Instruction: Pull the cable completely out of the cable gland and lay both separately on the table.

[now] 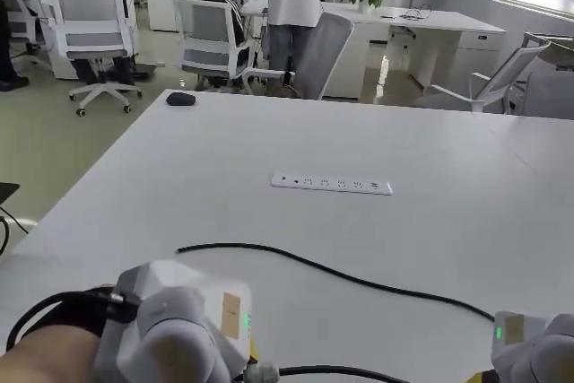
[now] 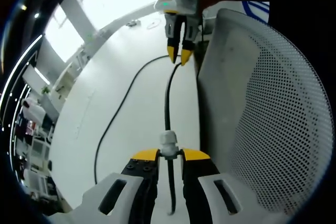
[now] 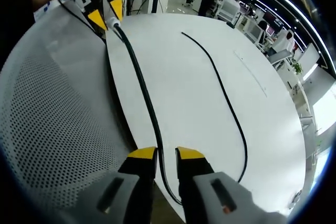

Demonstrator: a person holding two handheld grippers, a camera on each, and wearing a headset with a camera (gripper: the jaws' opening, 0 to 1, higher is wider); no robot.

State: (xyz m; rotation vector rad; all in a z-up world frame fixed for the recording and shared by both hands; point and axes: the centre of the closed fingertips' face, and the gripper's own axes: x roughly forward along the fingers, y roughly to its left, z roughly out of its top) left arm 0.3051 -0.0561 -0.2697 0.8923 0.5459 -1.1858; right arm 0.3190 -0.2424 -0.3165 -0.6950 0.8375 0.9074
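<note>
cable (image 3: 142, 87) through the cable gland (image 2: 169, 142), over the table (image 1: 269, 141)
left gripper (image 2: 169, 155) clenched on the gland — right gripper (image 3: 160, 155), it seems, closed around the cable farther along.

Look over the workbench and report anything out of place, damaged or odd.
Nothing looks spilled or damaged. Only the black cable still runs through the white cable gland, which the left gripper clamps; the right gripper holds the cable further along.
</note>
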